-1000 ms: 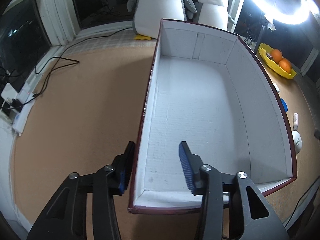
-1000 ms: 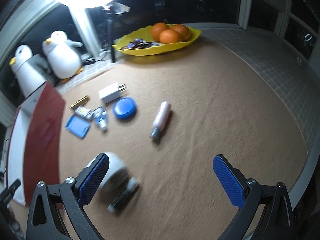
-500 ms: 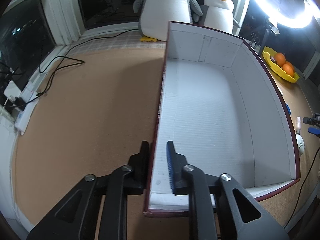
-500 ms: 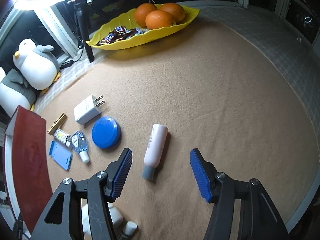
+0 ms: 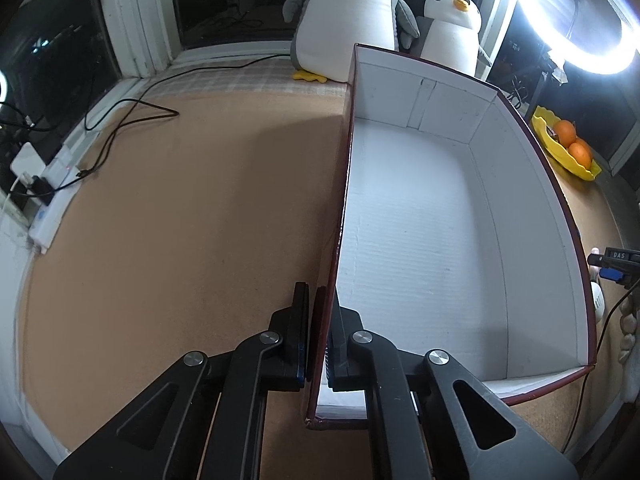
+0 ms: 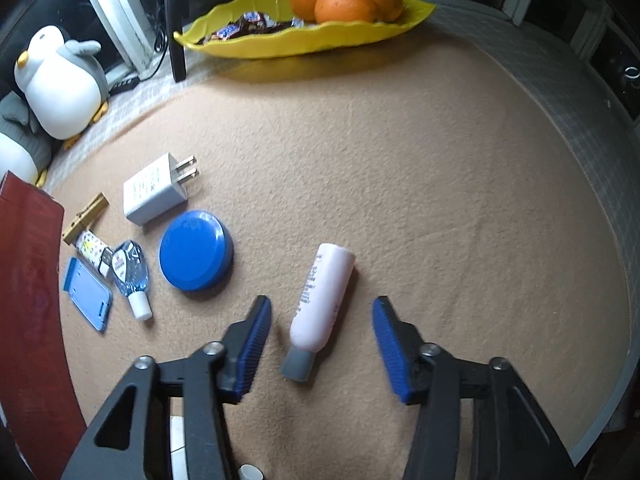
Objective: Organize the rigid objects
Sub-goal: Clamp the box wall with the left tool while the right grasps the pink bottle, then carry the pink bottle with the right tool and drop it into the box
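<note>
Left gripper (image 5: 320,328) clamps the box (image 5: 436,216) wall while the right gripper (image 6: 320,344) closes around a bottle (image 6: 324,296).

The left jaws are pinched tight on the near end of the box's left wall – one pad outside, one inside the white interior. The right jaws are narrowing, the pink bottle with its grey cap lying on the mat (image 6: 440,184) between the blue pads, not yet touched. Left of the bottle lie a blue lid (image 6: 196,250), a charger (image 6: 154,194), a small sanitiser (image 6: 130,270) and a blue case (image 6: 88,294) – all just beside the box's red outer wall. A yellow dish (image 6: 304,36) of oranges sits well beyond.
</note>
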The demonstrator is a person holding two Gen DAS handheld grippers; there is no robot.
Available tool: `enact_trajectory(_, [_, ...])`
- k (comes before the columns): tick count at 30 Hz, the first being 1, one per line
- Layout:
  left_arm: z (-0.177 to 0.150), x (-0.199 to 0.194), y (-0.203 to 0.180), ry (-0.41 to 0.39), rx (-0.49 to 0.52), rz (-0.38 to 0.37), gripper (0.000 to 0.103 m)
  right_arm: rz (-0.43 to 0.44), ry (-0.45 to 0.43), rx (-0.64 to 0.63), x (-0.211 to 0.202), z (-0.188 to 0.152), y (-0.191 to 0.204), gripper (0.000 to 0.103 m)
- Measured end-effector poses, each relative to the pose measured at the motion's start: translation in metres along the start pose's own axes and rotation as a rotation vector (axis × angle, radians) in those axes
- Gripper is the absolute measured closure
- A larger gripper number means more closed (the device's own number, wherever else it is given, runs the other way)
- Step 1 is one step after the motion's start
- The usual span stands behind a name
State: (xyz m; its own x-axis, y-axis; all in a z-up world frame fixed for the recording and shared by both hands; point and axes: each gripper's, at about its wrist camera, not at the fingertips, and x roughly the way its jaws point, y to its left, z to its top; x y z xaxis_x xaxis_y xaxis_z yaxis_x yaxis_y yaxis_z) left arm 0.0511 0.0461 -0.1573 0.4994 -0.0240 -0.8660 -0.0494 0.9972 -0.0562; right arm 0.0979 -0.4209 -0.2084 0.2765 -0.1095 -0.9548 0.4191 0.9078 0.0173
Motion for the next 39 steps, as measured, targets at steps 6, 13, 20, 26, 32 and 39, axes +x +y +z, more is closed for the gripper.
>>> enact_trajectory(6, [0.0,0.001,0.0,0.001,-0.004,0.01,0.098,0.024,0.004,0.017,0.003,0.0,-0.009,0.085])
enact_trajectory(13, [0.001,0.0,-0.002,0.002,0.012,0.032,0.098,0.064,-0.011,0.039,-0.004,-0.004,-0.023,0.085])
enact_trajectory(20, [0.0,0.0,-0.003,0.0,0.008,0.045,0.098,0.115,-0.073,-0.012,-0.036,-0.006,-0.008,0.085])
enact_trajectory(26, [0.0,0.0,0.0,-0.009,-0.032,0.037,0.097,0.189,-0.148,-0.146,-0.077,-0.009,0.045,0.085])
enact_trajectory(32, [-0.001,0.0,0.002,-0.014,-0.064,0.033,0.097,0.299,-0.195,-0.322,-0.114,-0.021,0.118,0.085])
enact_trajectory(39, [-0.002,-0.001,0.002,-0.023,-0.077,0.043,0.096,0.413,-0.209,-0.493,-0.145,-0.049,0.183,0.085])
